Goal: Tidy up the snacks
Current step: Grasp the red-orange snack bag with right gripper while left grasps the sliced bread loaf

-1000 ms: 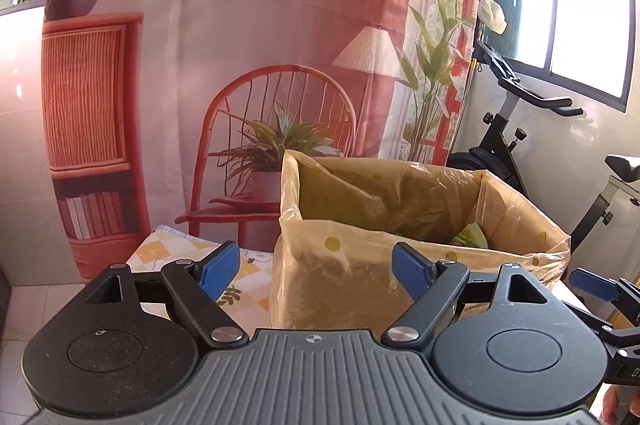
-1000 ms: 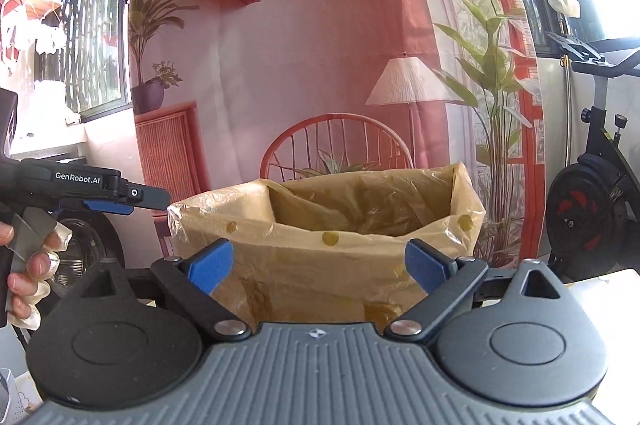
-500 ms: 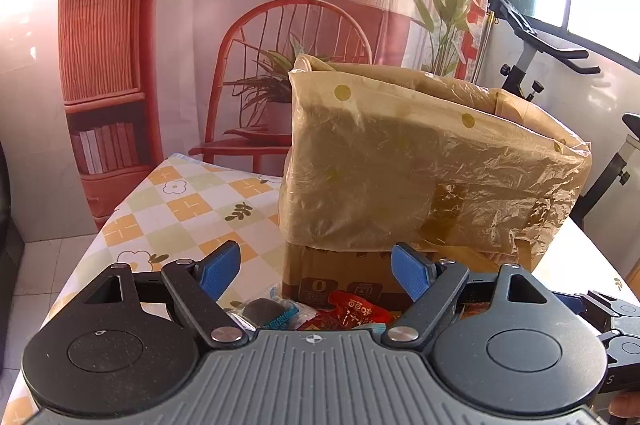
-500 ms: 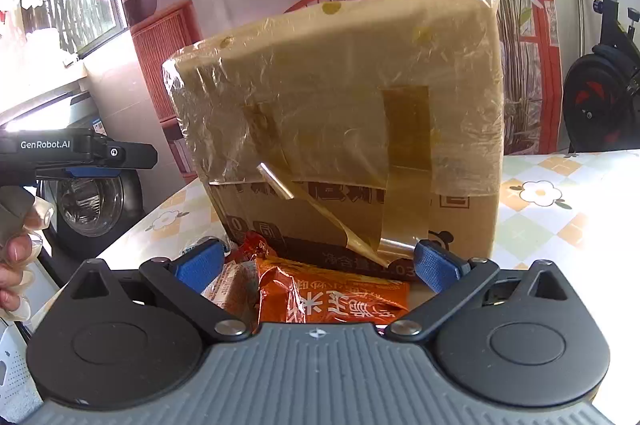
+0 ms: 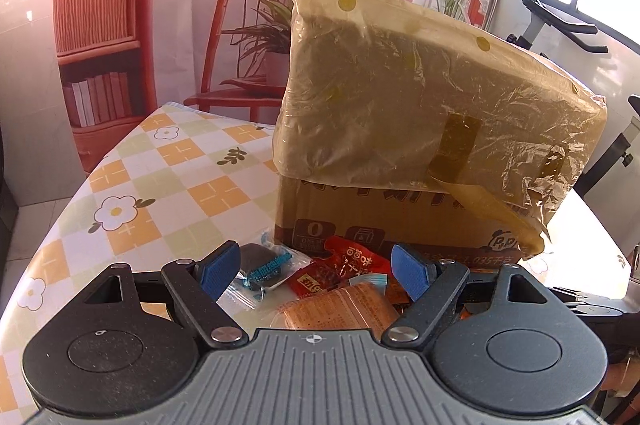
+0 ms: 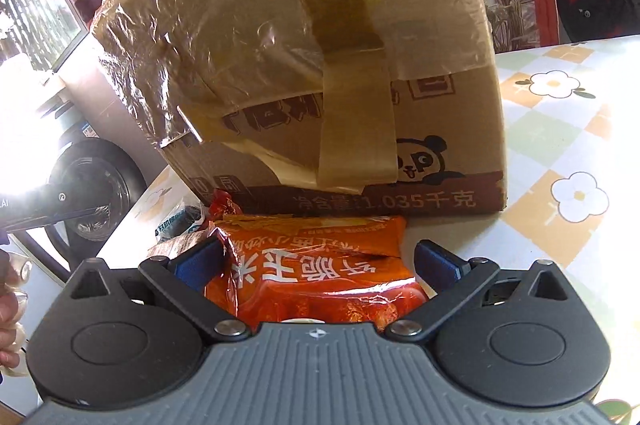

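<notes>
Item: both grippers, lowered from above the rim of the cardboard box [image 5: 400, 221] to table level within the last second, so that the box's open, bag-lined top, seen earlier, is now out of view and its taped side fills each frame. Left gripper [image 5: 316, 271]: jaws stand wide, unchanged in spread, nothing held; between and beyond them lie a dark snack in a clear blue-printed wrapper [image 5: 266, 267], a small red sachet [image 5: 348, 265] and an orange-brown packet [image 5: 340, 309], all loose on the checked tablecloth [image 5: 168, 185] against the foot of the box. Right gripper [image 6: 318, 263]: jaws have just been opening and now stand at their widest, with a large orange snack bag [image 6: 320, 273] lying between them; its crumpled edge is close to the left blue pad [image 6: 200, 259], but whether that pad touches it cannot be told, and the other pad stands apart, so no grip is made. The bag rests on the table just in front of the box, touching or nearly touching its base. Judgement: the descent marks the approach for a pick; no snack in view has yet been lifted, and the orange bag is the likely first item, requiring the right jaws to close across its width before transfer over the box rim.
</notes>
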The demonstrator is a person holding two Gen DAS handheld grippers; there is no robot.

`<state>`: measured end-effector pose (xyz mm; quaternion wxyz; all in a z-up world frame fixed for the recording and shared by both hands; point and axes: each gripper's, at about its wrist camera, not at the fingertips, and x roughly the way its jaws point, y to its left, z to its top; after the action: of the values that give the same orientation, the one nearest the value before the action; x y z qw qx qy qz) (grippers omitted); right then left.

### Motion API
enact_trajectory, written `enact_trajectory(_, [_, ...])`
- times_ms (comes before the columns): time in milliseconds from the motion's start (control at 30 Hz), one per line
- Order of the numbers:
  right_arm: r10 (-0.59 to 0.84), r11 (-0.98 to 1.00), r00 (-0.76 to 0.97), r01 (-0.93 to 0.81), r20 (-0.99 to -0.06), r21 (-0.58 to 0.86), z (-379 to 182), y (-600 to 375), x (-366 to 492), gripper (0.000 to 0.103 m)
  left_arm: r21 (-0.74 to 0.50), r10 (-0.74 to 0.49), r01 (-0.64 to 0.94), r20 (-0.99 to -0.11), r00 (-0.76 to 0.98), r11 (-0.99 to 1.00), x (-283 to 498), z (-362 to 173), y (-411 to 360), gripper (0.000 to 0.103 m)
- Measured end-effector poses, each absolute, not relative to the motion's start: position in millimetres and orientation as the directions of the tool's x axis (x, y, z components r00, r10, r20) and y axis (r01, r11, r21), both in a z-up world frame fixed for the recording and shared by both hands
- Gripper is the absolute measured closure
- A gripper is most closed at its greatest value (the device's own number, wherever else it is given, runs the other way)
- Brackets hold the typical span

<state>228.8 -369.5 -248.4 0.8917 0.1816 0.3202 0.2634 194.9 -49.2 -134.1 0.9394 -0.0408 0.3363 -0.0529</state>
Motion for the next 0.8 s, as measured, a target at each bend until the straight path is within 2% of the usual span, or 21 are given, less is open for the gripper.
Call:
enact_trajectory(133, [0.609, 0.779, 0.641, -0.370, -0.468, 0.507, -250, -374, 226, 0.005, -0.117, -0.131, 0.071, -0.654, 0.746, 0.991, 197, -145, -54, 0.018])
enact_trajectory(267, [0.602, 0.783, 0.661, -0.377, -0.448, 0.495, -245, -377, 218, 0.018, -0.120, -0.138, 0.076, -0.684, 0.716, 0.990, 199, -157, -61, 0.018])
enact_trajectory(367, [0.594, 0.784, 0.685, -0.375, -0.421, 0.496, -240, -377, 209, 0.021, -0.121, -0.148, 0.087, -0.707, 0.691, 0.989, 200, -168, -68, 0.018])
enact_trajectory(600, [0.567, 0.802, 0.730, -0.380, -0.383, 0.461, -231, -379, 196, 0.023, -0.059, -0.109, 0.096, -0.728, 0.677, 0.994, 201, -185, -85, 0.018])
enact_trajectory(800, [0.566, 0.802, 0.732, -0.385, -0.378, 0.456, -229, -376, 196, 0.023, -0.072, -0.085, 0.048, -0.726, 0.682, 0.996, 205, -195, -89, 0.017])
